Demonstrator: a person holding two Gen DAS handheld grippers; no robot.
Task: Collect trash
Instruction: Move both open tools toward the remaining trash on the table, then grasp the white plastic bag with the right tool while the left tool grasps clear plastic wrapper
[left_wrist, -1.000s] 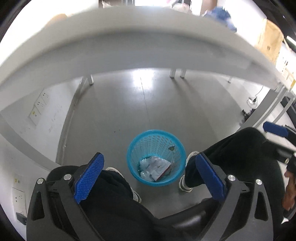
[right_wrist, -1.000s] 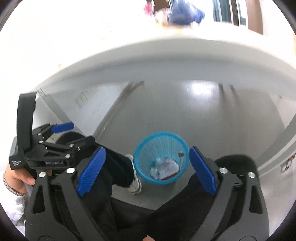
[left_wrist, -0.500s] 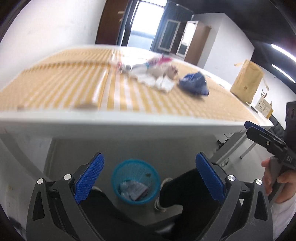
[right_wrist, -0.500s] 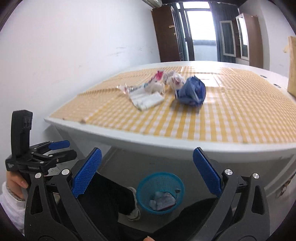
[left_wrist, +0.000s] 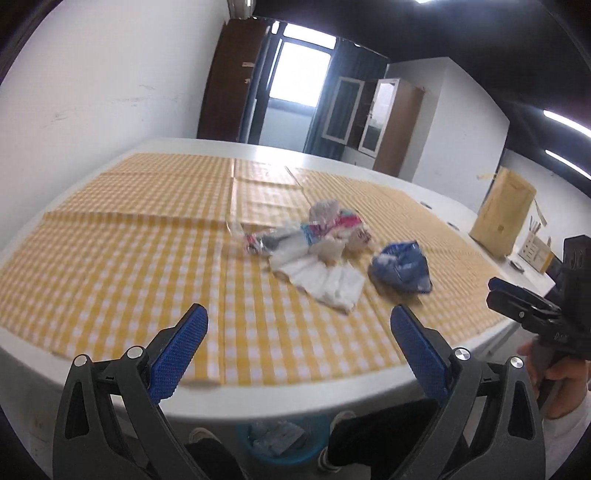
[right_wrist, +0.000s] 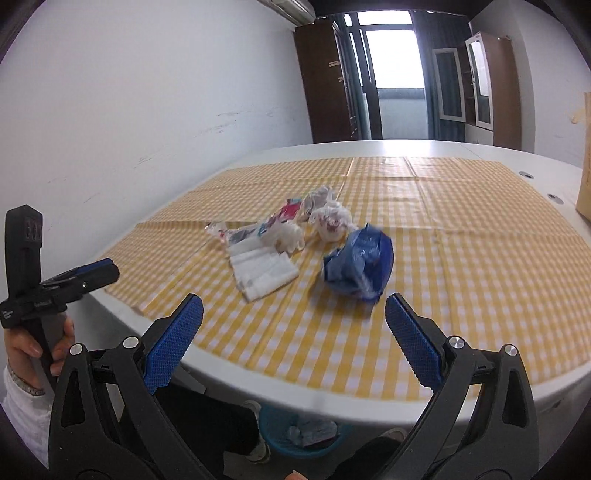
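office-like room: big white table (right_wrist: 280, 155), glass-door cabinets (left_wrist: 364, 112)

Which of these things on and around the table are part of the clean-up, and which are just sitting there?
Part of the job:
- blue crumpled bag
- white folded tissue
- colourful wrappers
- crumpled white wad
- blue basket under the table, already holding some trash
- left gripper and right gripper, both open and empty

Just lying about:
- checked tablecloth
- brown paper bag
- cabinets

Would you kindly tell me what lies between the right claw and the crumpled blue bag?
Nothing but bare yellow checked tablecloth: in the right wrist view the open right claw faces the blue bag across an unobstructed stretch.
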